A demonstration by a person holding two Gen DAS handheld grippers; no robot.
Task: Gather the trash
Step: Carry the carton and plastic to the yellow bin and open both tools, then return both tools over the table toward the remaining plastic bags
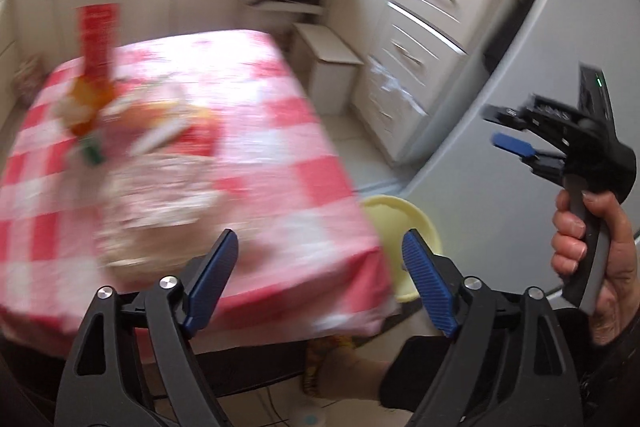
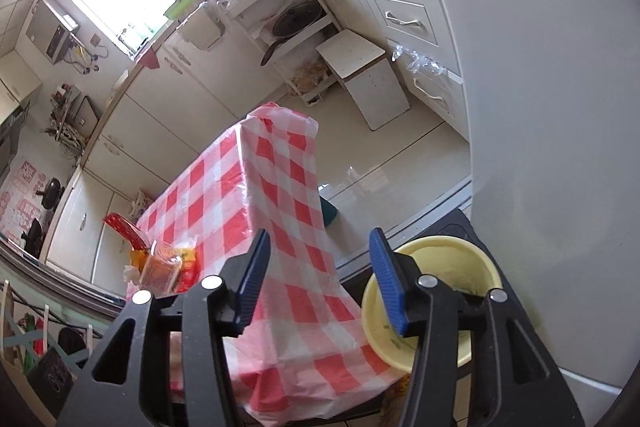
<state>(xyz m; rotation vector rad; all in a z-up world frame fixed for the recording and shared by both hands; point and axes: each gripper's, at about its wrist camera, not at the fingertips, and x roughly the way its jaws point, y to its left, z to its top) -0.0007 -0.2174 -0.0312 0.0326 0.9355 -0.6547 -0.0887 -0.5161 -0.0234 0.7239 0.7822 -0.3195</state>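
A small table with a red-and-white checked cloth point(image 1: 256, 131) carries a blurred heap of trash: a red carton point(image 1: 98, 39), orange and white wrappers point(image 1: 86, 103) and a crumpled clear bag point(image 1: 156, 195). The trash also shows in the right wrist view point(image 2: 164, 263) at the table's left end point(image 2: 224, 195). A yellow bowl point(image 1: 400, 227) sits low beside the table's right corner, and shows in the right wrist view point(image 2: 448, 299). My left gripper point(image 1: 320, 267) is open and empty over the table's near edge. My right gripper point(image 2: 316, 279) is open and empty; it also shows in the left wrist view point(image 1: 504, 131).
White cabinets with drawers point(image 1: 416, 39) and a fridge door point(image 1: 520, 107) stand to the right. A white stool point(image 2: 364, 75) stands on the tiled floor behind the table. Open shelves with pans point(image 2: 296, 19) are at the back. A black stand point(image 2: 500, 287) holds the bowl.
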